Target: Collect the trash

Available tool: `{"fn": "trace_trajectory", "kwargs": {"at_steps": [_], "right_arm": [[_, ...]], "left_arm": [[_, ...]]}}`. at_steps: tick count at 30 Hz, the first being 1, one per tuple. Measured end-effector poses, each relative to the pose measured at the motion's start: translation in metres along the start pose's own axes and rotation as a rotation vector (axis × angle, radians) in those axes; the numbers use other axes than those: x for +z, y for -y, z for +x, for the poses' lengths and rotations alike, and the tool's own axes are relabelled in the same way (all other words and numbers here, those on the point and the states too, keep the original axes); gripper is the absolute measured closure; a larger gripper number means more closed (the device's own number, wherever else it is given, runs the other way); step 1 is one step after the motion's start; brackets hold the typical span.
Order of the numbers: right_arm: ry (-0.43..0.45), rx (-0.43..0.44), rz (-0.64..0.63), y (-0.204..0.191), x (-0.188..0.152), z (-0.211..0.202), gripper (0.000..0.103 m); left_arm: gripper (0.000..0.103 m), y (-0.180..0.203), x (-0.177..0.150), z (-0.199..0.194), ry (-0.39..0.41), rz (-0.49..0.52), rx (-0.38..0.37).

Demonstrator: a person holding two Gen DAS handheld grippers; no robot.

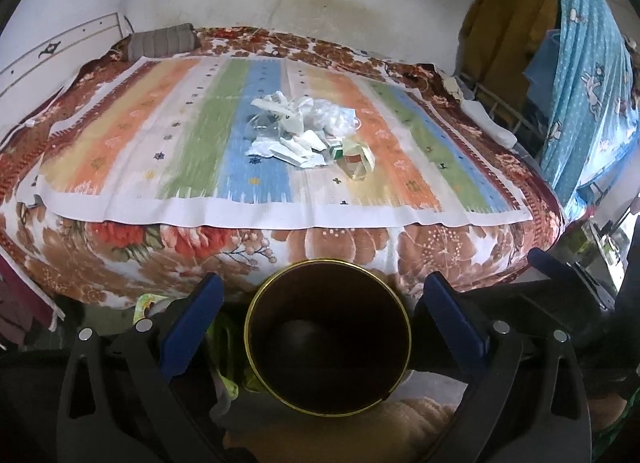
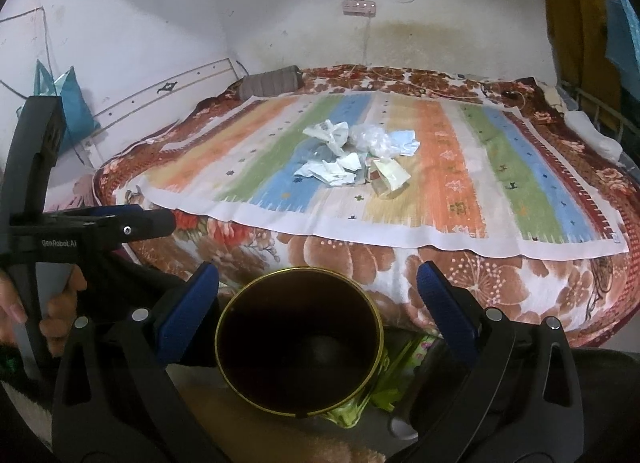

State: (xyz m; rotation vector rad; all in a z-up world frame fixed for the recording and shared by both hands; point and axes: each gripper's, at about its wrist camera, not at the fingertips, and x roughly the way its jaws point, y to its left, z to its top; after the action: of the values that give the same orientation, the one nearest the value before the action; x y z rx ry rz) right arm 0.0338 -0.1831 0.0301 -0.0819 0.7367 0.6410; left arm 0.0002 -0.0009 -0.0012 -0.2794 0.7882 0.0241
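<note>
Crumpled white paper-and-plastic trash (image 1: 306,129) lies at twelve o'clock beyond the gold-rimmed dark bin (image 1: 328,337); both grippers (image 1: 322,317) (image 2: 318,303), fingers spread and empty, risk scattering the light scraps.

A lived-in bedroom in a home. A bed (image 1: 132,247) fills the room, covered by a brown floral blanket (image 2: 460,275) with a striped cloth (image 1: 192,151) laid over it, and a grey pillow (image 1: 162,42) sits at the far left corner. Plain, stained white walls (image 2: 132,35) carry a pink power strip (image 2: 359,7) — clothes hang at the far right, a mustard garment (image 1: 508,35) beside blue rabbit-print fabric (image 1: 588,75).
</note>
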Motion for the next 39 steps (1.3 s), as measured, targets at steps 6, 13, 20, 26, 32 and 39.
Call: {"fn": "trace_trajectory", "kwargs": {"at_steps": [6,13,20,26,32,39], "right_arm": [[-0.016,0.015,0.017,0.003,0.0,0.003,0.009],[-0.019,0.011,0.008,0.001,-0.001,0.003,0.009],[-0.021,0.013,0.007,0.001,0.0,0.004,0.009],[-0.023,0.015,0.014,0.001,-0.001,0.004,0.009],[-0.014,0.018,0.008,0.002,-0.001,0.004,0.009],[-0.004,0.016,0.0,0.006,0.013,0.008,0.009]], "left_arm": [[0.006,-0.001,0.001,0.0,-0.002,-0.011,-0.004],[0.006,-0.003,0.002,-0.002,0.015,-0.03,-0.019],[0.006,-0.005,0.002,0.0,-0.01,-0.029,-0.016],[0.006,-0.007,0.002,0.001,-0.016,-0.04,-0.006],[0.006,-0.008,0.004,0.0,-0.005,-0.051,0.002],[0.006,-0.019,0.024,-0.004,0.022,-0.08,-0.005]]}}
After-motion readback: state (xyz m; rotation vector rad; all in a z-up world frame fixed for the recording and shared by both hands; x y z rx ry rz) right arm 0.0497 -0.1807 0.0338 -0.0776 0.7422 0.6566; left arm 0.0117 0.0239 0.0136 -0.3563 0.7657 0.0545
